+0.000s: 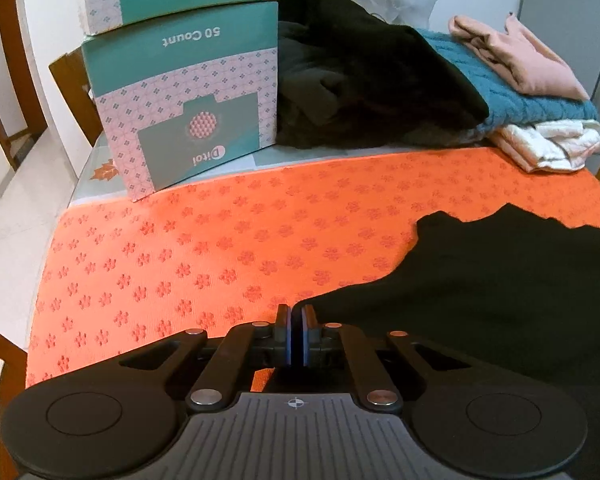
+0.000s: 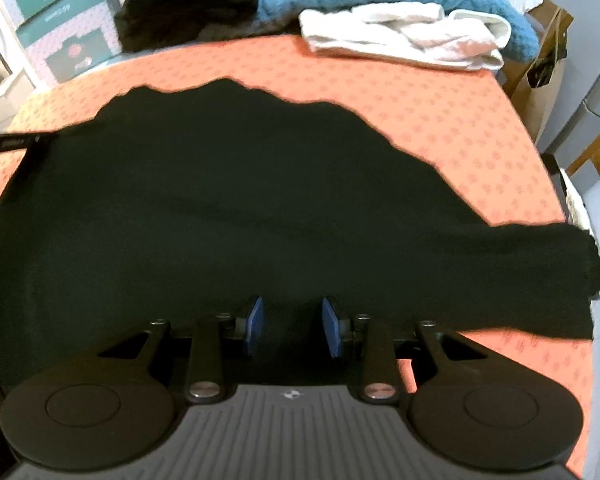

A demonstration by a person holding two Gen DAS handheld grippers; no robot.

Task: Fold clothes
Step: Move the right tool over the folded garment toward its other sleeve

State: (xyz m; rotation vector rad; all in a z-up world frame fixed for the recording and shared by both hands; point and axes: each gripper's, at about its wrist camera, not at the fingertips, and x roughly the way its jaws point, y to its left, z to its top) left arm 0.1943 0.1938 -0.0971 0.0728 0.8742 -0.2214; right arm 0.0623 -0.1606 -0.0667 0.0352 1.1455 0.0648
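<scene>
We are holding the left gripper (image 1: 296,322) pinched closed at the black garment's (image 2: 260,208) near-left edge — whether cloth is caught, we cannot tell; the right gripper (image 2: 292,328) is hovering agape over it.

Home, likely dining/living room. Table (image 1: 80,184) under orange flower-print cloth (image 1: 220,248). Ahead of claw at far edge: piled laundry, dark heap (image 1: 360,80), teal knit (image 1: 520,92), pink garment (image 1: 520,56), white garment (image 2: 404,36). Ahead-left: stacked teal "Ditoi" boxes (image 1: 188,112). Wooden chair (image 1: 70,92) behind them, tiled floor far left.
</scene>
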